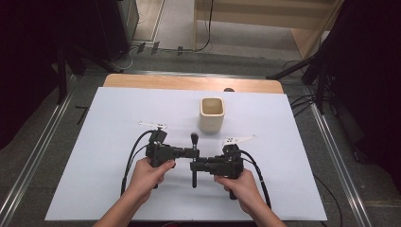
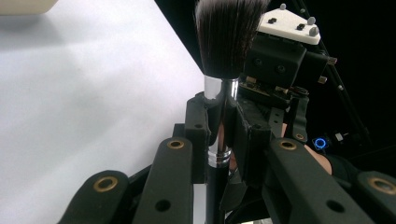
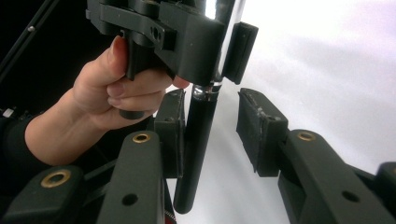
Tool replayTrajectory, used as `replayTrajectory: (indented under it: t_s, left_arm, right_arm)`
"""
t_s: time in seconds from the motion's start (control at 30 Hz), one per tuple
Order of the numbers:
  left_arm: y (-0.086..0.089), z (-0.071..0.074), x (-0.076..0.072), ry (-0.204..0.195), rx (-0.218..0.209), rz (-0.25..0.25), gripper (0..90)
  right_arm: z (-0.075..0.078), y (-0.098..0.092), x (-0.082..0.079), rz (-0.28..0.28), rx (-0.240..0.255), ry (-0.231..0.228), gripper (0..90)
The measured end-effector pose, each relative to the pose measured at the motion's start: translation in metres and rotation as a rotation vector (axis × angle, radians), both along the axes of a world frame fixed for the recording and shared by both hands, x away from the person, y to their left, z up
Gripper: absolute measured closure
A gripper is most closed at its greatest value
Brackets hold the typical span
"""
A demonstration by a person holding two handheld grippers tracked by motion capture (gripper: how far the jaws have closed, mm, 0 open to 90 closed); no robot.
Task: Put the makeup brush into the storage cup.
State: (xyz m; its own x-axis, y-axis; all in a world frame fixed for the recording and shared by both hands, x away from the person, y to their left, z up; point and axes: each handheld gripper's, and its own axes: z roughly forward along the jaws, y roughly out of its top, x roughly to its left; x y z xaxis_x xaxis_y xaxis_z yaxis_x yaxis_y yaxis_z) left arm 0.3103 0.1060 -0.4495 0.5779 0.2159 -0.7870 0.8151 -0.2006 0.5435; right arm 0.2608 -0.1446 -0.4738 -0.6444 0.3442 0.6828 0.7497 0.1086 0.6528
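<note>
Resting brush (image 2: 219, 84) clamped in left tongs (image 2: 219, 135)

My left gripper (image 1: 188, 152) points toward my right, held level in my left hand (image 1: 150, 171), its fingers (image 2: 198, 133) pressed tight together on what they hold. My right gripper (image 1: 197, 165) faces back the other way, toward my left, gripped by my right hand (image 1: 239, 182). Its fingers (image 3: 256, 128) stand partly apart, one pad touching, the other clear. Both forearms come in low and angle inward.
</note>
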Motion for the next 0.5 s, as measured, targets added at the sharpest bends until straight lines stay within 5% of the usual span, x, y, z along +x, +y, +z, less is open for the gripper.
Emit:
replayTrajectory:
  t_s: [0.5]
  left_arm:
    - [-0.0015, -0.001, 0.0001, -0.021, 0.009, 0.002, 78.1]
  right_arm:
    - [-0.0021, 0.0032, 0.0003, 0.004, 0.015, 0.026, 74.2]
